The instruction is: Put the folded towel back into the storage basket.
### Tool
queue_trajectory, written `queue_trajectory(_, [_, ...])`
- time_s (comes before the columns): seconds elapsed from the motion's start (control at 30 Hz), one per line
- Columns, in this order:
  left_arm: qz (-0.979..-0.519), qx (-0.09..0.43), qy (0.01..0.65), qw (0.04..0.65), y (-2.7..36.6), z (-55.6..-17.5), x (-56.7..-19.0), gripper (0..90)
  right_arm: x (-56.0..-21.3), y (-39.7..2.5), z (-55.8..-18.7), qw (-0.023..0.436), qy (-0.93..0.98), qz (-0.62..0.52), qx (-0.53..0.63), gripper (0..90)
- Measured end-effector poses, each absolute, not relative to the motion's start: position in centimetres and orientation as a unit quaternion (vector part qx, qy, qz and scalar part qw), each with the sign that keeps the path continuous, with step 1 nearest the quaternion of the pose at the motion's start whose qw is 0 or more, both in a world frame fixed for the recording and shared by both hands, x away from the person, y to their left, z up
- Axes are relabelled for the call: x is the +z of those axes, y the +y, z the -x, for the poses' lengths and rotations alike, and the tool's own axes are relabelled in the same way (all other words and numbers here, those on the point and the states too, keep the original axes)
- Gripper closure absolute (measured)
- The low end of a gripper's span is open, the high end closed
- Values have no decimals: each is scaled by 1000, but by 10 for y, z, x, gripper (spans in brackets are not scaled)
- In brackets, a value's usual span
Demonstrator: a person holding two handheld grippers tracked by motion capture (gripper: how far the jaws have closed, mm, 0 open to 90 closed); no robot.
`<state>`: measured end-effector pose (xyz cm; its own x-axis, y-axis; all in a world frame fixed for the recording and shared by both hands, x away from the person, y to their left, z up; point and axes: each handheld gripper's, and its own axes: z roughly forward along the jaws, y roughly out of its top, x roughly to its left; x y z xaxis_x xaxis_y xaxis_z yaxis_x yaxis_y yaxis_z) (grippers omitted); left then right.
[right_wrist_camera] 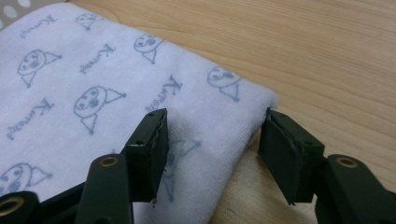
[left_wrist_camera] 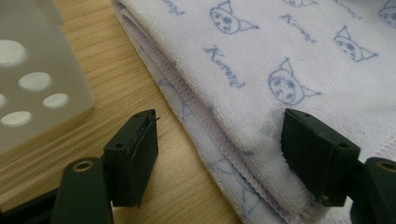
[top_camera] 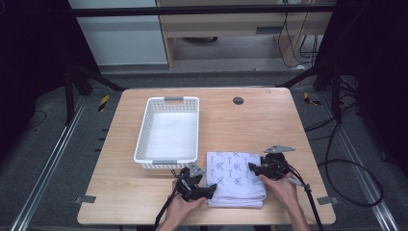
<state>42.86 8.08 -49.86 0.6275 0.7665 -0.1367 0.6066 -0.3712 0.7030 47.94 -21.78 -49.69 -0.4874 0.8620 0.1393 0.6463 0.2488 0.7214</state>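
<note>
At the near edge of the bench (top_camera: 120, 202), we see a folded white towel (top_camera: 233, 168) printed with blue cat faces, lying just right of a white perforated basket (top_camera: 142, 144). Both forearms come in low from the bottom. The left gripper (left_wrist_camera: 219, 140) has its fingers spread wide, straddling the towel's layered left edge. The right gripper (right_wrist_camera: 212, 140) also stands spread, one finger over the cloth, one just off its right corner.
</note>
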Motion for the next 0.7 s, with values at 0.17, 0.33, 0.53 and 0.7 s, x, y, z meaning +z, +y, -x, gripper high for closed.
queue_trajectory(0.17, [-825,103,414,370,79,-429,-497,287,-499,-220,-481,127,770,-494,383,443])
queue_trajectory(0.33, [-828,99,411,369,78,-429,-497,323,-500,-221,-481,118,767,-498,386,471])
queue_trajectory(0.53, [-829,88,408,372,77,-429,-496,399,-501,-222,-482,107,764,-501,393,521])
queue_trajectory(0.7, [-828,73,411,375,76,-429,-495,494,-500,-221,-482,90,760,-504,399,596])
